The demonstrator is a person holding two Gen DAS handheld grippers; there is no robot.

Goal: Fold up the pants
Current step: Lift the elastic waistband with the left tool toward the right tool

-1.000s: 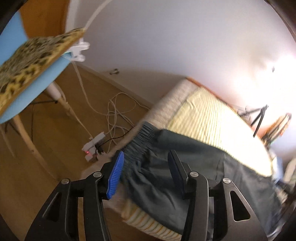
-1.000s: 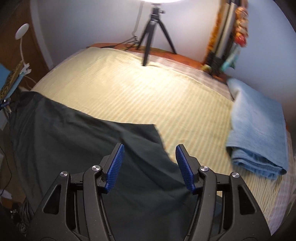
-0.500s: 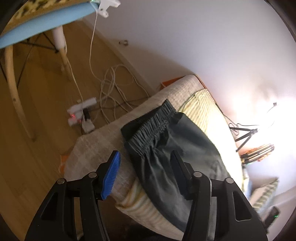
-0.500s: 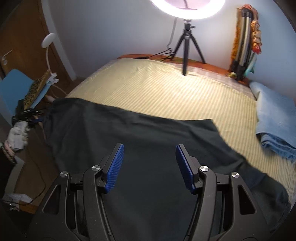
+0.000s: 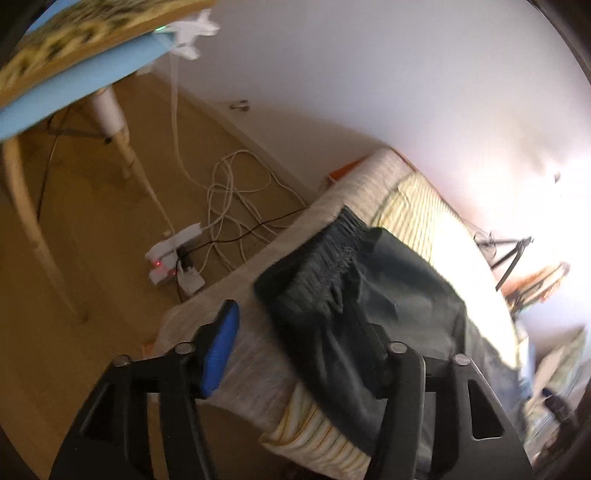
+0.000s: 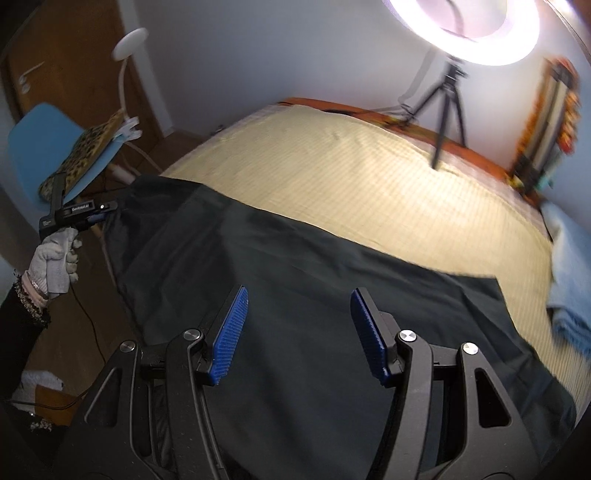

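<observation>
- Dark green-grey fabric: the pants point(image 6: 295, 295) lie spread flat across the near part of the bed point(image 6: 369, 177), legs running toward its right side.
- Their gathered elastic waistband point(image 5: 325, 251) sits at the bed's left edge, hanging slightly over the side above the floor.
- The left gripper point(image 5: 299, 350) hovers just off that left edge near the waistband, jaws wide apart and gripping nothing; its blue pad point(image 5: 219, 350) is clear of the cloth.
- In the right wrist view the left gripper is held by a white-gloved hand point(image 6: 55, 258) beside the bed.
- The right gripper point(image 6: 297, 332) hangs above the middle of the pants, jaws wide and empty.
- A folded blue towel point(image 6: 569, 280) rests at the bed's right edge.
- A ring light point(image 6: 476, 33) on a tripod stands at the far edge.
- A blue chair point(image 6: 40, 147) and a power strip point(image 5: 173, 258) with tangled cables are on the floor to the left.
</observation>
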